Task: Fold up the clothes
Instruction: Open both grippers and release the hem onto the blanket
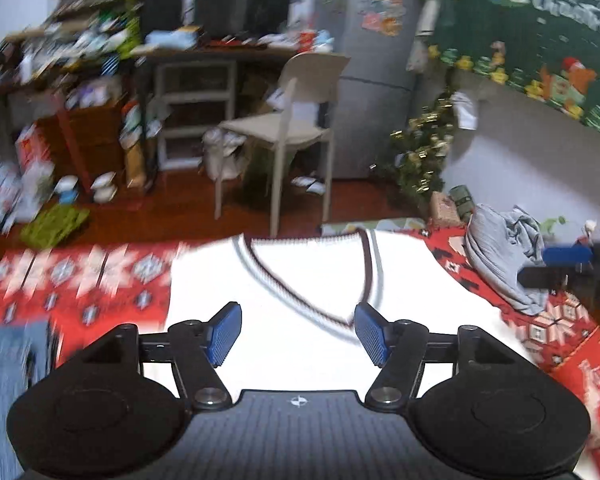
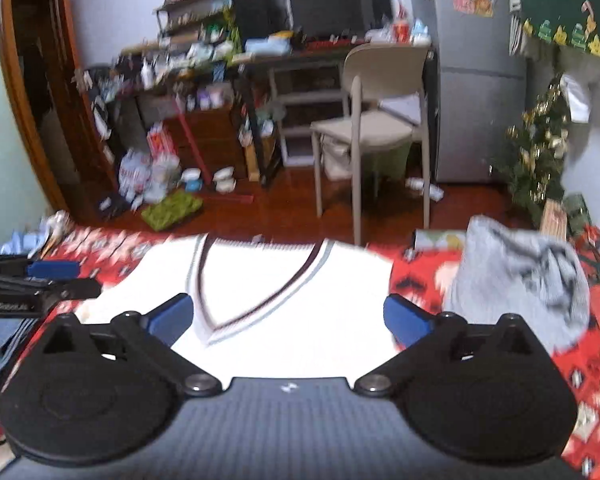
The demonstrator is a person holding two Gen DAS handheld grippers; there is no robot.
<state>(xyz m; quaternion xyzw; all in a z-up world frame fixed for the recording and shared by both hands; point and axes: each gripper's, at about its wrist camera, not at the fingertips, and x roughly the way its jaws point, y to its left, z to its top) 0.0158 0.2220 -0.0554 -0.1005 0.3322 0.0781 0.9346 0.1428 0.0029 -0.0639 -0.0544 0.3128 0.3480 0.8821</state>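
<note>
left hand-held gripper (image 1: 298, 334): jaws spread wide, blue ribbed pads (image 1: 224, 334) clear of any cloth, gripping nothing. it hovers over the near part of the white vest (image 1: 300, 280). right hand-held gripper (image 2: 287, 318): also spread wide and empty, over the same garment.

white vest: sleeveless knit, v-neck trimmed in dark brown and grey stripes, ribbed edging. lies flat and spread out, front up, neckline toward the far edge of the bench (image 1: 80, 280), roughly mid-bench. no crease or folded-over panel shows in either view. near hem hidden under the gripper bodies.

step, as a judgement: the vest lies laid out flat with both grippers free above it. this fits a garment spread ready for folding; equally one just smoothed between folds i cannot see. any grasp will need a pinch on a thin knit edge, both sides level, or the cloth will skew.

bench cover: red woven-look cloth with white snowflake pattern. denim piece (image 1: 4, 360) at the near left corner. crumpled grey garment (image 2: 520, 280), soft and heaped, toward the far right edge.

beyond: beige plastic chair (image 1: 292, 120) on a red-brown floor, blurred.
</note>
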